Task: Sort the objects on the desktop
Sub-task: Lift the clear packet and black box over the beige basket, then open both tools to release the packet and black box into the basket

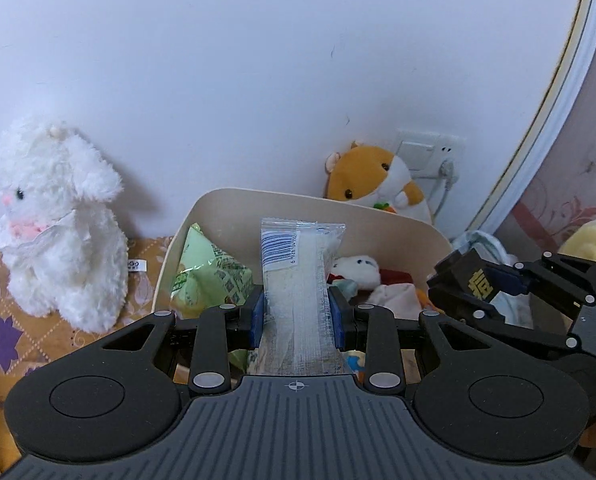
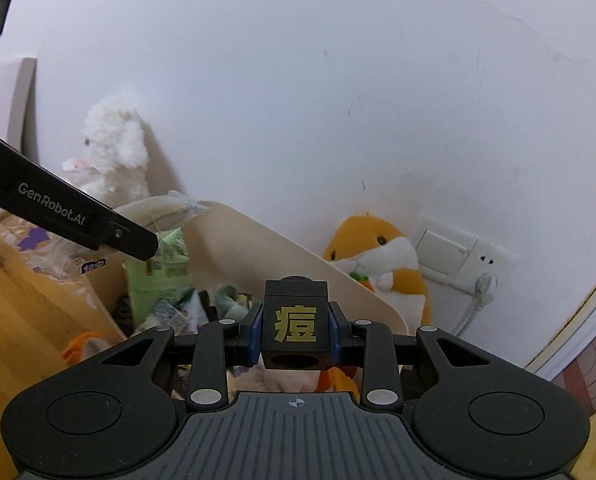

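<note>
Clear plastic, w/ a barcode at the top end: that's the packet clamped upright between the blue pads of the left gripper, pads pressing both long edges. Sth pale and flat is inside it. It's held in the air over the front of a cream bin, which sits on a mustard cloth w/ purple flowers against a white wall.

Right gripper is closed on a small black box w/ a gold character on the face toward the camera and a round hole in the face below it. In the left wrist view the same box shows at the right, just beside the bin's right side, pinched from both sides.

Inside the bin: a green snack bag at the left, a small white plush and mixed fabric bits, some orange; details too jumbled to tell.

Outside the bin: a white fluffy rabbit toy stands on the cloth at left, by the wall. An orange-and-white hamster plush leans behind the bin's far rim, next to a wall socket w/ a plug and cable in it. A yellow soft thing sits at far right.
</note>
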A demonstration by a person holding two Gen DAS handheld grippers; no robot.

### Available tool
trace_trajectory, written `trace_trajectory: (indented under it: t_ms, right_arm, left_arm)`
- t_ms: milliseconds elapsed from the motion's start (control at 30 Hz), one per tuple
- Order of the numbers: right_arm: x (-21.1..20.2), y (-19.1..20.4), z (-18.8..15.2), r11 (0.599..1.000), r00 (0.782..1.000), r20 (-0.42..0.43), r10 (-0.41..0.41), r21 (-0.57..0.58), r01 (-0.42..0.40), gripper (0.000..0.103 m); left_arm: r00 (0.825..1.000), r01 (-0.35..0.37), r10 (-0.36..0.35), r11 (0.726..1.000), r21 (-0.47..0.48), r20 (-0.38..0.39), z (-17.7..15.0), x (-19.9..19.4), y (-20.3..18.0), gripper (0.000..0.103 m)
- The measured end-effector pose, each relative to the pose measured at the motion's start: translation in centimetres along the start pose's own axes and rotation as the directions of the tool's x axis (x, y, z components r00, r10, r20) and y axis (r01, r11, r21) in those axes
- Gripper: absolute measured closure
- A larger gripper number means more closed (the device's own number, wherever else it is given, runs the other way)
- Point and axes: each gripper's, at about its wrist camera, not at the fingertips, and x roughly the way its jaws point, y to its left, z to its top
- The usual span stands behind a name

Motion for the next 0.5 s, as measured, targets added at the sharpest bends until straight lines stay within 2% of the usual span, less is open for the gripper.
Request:
trace_trajectory:
  t_ms: [300,500]
  right_arm:
    - [4.2,-1.0,-1.4,1.0,0.996,-0.081,0.02,0.008,-0.019,0.074]
    - [6.2,-1.8,-2.0,1.0,0.992,-0.126,0.031,0.0,-0.031,0.074]
  left_arm:
    - [0.994,-0.06,0.06,0.998,0.009,-0.092,-0.4,5.4,-0.8,0.071]
    - [0.986,-0.07,0.069,0.998,0.0,-0.15,-0.9,6.9,-0.6,0.068]
